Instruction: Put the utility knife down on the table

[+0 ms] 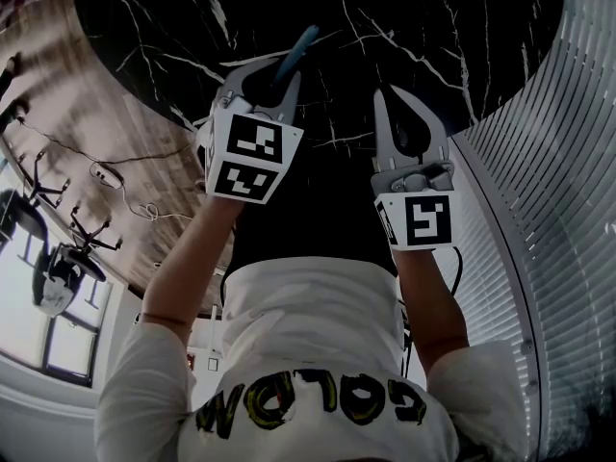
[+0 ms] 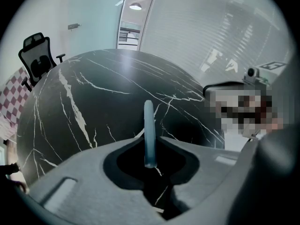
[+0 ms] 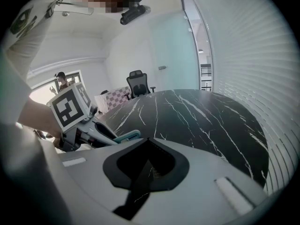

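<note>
The slim light-blue plastic utility knife (image 2: 149, 130) sits edge-on, pinched between the jaws of my left gripper (image 2: 150, 146). Its long axis runs straight out past the tips, tilted down over the near edge of the black, white-veined marble table (image 2: 93, 93). My right gripper (image 3: 147, 142), jaws closed on nothing, hangs just beside, so I judge the lowering is the left's job.

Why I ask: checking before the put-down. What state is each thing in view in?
utility knife: clamped edge-on between the jaws, apparently held above the table; no blade visible.
left gripper: shut on the utility knife.
right gripper: shut, empty.
table: knife not yet on it.
office chair: unoccupied.
blinds: lowered.
</note>
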The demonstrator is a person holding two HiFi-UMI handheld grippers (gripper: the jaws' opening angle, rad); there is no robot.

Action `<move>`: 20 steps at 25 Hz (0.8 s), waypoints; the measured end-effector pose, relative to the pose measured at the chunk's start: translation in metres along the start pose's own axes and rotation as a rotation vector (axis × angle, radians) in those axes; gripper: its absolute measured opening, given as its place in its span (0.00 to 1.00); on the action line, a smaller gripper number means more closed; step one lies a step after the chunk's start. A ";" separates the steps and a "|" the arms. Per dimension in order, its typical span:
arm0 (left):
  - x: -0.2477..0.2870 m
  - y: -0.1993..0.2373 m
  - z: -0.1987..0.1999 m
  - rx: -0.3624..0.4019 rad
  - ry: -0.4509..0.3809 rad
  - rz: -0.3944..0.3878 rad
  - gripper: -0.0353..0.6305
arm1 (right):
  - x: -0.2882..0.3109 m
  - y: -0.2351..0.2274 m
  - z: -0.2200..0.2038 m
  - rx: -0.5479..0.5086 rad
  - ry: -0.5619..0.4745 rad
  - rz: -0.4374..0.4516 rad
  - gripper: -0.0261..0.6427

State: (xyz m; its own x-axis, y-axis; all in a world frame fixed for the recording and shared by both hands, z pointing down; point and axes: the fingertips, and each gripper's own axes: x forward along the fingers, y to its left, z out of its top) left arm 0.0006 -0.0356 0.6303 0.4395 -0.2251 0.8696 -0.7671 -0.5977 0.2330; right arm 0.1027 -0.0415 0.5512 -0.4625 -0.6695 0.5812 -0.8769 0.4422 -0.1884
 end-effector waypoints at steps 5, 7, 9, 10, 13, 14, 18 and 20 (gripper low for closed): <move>0.000 -0.003 0.001 0.002 -0.011 -0.015 0.21 | -0.007 0.000 0.006 -0.010 -0.004 -0.004 0.04; -0.001 -0.003 0.001 0.008 -0.016 -0.011 0.26 | -0.012 0.000 0.011 -0.021 -0.008 -0.006 0.04; -0.006 -0.001 -0.001 0.006 -0.020 0.000 0.27 | -0.018 0.001 0.016 -0.027 -0.014 -0.010 0.04; -0.009 0.001 -0.002 0.001 -0.023 0.006 0.27 | -0.021 0.000 0.019 -0.030 -0.019 -0.013 0.04; -0.021 0.006 -0.001 -0.011 -0.040 0.033 0.27 | -0.030 -0.002 0.032 -0.052 -0.039 -0.024 0.04; -0.028 0.008 0.002 -0.015 -0.050 0.042 0.27 | -0.033 -0.002 0.040 -0.061 -0.049 -0.026 0.04; -0.070 0.005 0.014 -0.032 -0.106 0.060 0.27 | -0.052 0.008 0.071 -0.088 -0.084 -0.024 0.04; -0.097 -0.003 0.024 -0.041 -0.153 0.057 0.27 | -0.062 0.017 0.088 -0.099 -0.109 -0.015 0.04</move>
State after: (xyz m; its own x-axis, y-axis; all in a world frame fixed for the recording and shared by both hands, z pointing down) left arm -0.0282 -0.0301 0.5349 0.4587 -0.3740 0.8060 -0.8098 -0.5493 0.2060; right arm 0.1053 -0.0452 0.4427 -0.4657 -0.7351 0.4927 -0.8690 0.4850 -0.0978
